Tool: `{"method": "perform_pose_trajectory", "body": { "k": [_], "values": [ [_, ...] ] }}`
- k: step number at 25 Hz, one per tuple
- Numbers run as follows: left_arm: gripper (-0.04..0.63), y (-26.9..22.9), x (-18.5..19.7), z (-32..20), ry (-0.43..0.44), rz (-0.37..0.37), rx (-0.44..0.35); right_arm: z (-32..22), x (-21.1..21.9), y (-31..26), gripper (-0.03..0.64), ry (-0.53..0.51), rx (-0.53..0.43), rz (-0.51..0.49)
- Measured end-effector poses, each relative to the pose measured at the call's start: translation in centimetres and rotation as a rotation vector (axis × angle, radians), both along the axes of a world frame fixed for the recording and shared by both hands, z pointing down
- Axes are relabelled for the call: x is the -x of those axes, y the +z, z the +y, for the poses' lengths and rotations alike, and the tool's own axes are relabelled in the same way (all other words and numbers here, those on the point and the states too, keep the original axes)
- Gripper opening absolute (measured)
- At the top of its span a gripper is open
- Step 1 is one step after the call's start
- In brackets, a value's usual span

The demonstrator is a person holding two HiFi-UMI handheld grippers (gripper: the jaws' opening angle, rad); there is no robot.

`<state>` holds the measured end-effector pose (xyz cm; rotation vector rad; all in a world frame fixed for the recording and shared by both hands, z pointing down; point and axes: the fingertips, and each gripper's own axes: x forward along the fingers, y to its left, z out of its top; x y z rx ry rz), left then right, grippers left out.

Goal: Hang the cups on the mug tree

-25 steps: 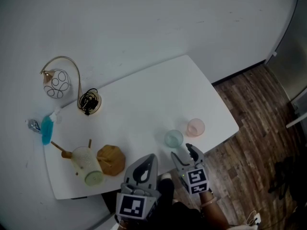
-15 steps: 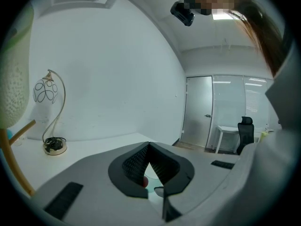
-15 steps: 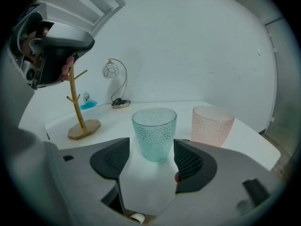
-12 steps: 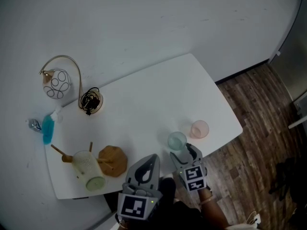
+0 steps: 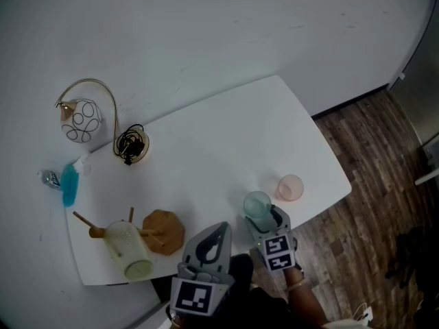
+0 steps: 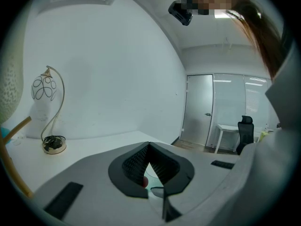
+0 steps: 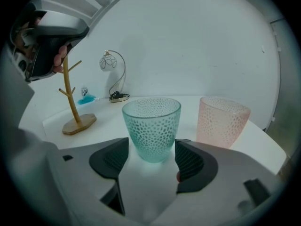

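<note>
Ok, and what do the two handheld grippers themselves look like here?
Both are light grey plastic. The left gripper and right gripper each carry a cube with black-and-white square markers. Their jaws are lined with dark, finely textured pads.

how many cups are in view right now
3. A teal cup stands near the table's front edge. A pink cup stands apart to its right. A pale cup is on the mug tree at the table's left. None seem hidden.
</note>
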<state>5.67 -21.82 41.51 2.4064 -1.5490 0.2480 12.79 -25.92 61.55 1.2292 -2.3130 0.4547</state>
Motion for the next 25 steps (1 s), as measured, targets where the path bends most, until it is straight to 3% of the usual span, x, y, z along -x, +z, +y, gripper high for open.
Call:
{"method": "perform_pose_trajectory", "body": {
  "k": [25],
  "values": [
    [0.000, 0.8, -0.1, -1.5, 0.018, -0.003, 0.025, -1.7, 1.0, 2.6, 0.333, -0.022, 0.062, 0.075]
  ]
}}
